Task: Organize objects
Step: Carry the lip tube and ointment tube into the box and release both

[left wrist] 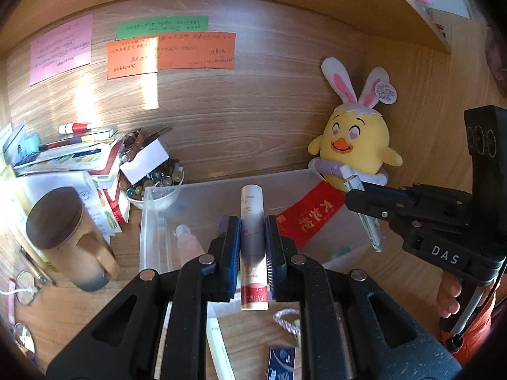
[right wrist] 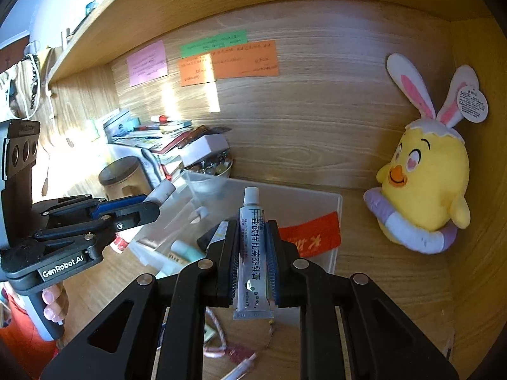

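Observation:
My left gripper (left wrist: 252,237) is shut on a cream tube with a red base (left wrist: 252,209), held lengthwise above the near edge of a clear plastic bin (left wrist: 152,221). My right gripper (right wrist: 252,240) is shut on a white ointment tube with dark lettering (right wrist: 252,253), its cap pointing away over the same clear bin (right wrist: 336,202). Each gripper shows in the other's view: the right gripper (left wrist: 348,198) at right with its tube, the left gripper (right wrist: 155,204) at left. Inside the bin lie a red packet (left wrist: 309,218) and a pale pink tube (left wrist: 187,240).
A yellow chick plush with rabbit ears (left wrist: 356,136) leans in the back right corner. A brown lidded mug (left wrist: 63,231), a stack of books and papers (left wrist: 69,155) and a bowl of small round items (left wrist: 155,183) crowd the left. Loose cord (left wrist: 286,318) lies on the desk near me.

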`<state>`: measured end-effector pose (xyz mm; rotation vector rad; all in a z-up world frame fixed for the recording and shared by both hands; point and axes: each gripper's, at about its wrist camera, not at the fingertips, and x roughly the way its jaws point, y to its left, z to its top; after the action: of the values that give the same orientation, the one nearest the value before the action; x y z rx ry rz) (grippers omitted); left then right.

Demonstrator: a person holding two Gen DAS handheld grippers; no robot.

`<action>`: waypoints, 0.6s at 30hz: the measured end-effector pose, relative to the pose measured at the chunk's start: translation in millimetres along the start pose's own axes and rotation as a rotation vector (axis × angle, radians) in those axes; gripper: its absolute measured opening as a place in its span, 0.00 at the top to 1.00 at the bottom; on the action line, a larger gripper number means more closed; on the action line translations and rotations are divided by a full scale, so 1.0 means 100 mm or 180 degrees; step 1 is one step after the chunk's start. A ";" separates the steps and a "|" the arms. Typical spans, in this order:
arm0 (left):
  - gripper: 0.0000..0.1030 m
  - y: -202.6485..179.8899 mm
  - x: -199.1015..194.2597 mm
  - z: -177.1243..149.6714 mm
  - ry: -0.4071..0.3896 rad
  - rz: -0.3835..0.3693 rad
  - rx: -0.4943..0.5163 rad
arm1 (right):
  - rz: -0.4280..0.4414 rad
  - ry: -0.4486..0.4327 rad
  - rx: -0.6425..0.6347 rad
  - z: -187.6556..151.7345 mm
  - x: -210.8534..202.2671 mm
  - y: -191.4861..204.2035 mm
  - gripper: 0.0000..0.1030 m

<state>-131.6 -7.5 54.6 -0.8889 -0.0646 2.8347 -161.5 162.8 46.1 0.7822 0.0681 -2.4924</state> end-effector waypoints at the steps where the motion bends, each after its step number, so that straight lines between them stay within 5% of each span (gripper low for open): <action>1: 0.86 0.00 0.03 0.02 0.0009 0.0007 0.0002 | -0.0008 0.0009 0.0012 0.03 0.03 -0.02 0.86; 18: 0.86 0.13 0.71 -0.02 0.0397 0.0187 -0.0089 | -0.0178 0.0444 -0.0008 -0.08 0.66 -0.10 0.86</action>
<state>-189.8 -8.1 11.9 -1.0887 -0.0632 2.8309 -208.0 142.0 2.5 0.9645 0.1443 -2.4861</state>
